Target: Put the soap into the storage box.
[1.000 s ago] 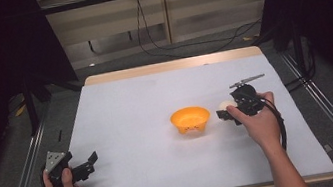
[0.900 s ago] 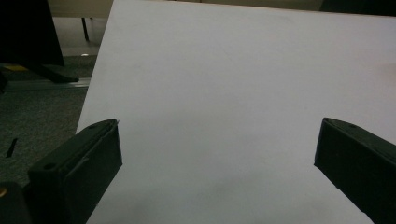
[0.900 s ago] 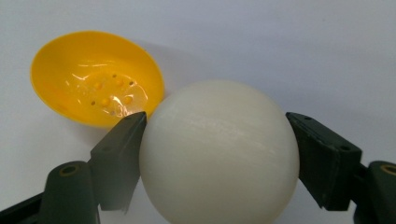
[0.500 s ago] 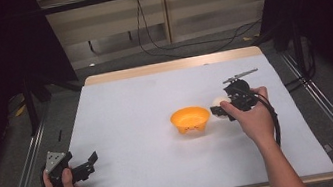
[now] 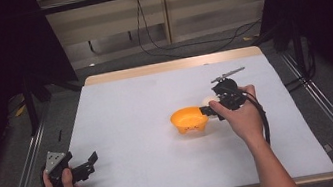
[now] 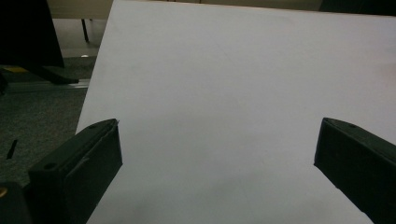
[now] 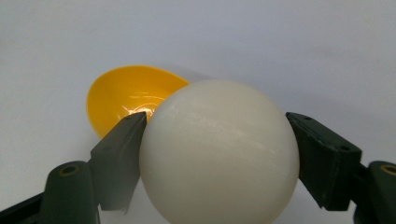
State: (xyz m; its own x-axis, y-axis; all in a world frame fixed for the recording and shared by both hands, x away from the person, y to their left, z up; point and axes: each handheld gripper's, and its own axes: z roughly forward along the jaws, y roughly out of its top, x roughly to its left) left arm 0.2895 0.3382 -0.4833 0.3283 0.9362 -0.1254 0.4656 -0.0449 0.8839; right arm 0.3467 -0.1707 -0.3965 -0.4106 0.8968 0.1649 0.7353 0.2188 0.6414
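1. A smooth, cream-white round ball sits low and centre in the right gripper view, pressed between two black jaws that touch its left and right sides.
2. The right gripper, right of centre in the high view, clamps this ball, a pale spot at its tip.
3. A glossy orange plastic bowl stands upright just left of the ball; whether they touch is unclear.
4. The flat white table top carries the bowl.
5. The left gripper, at the lower left near the table's edge, has its jaws spread wide over bare white surface, holding nothing.
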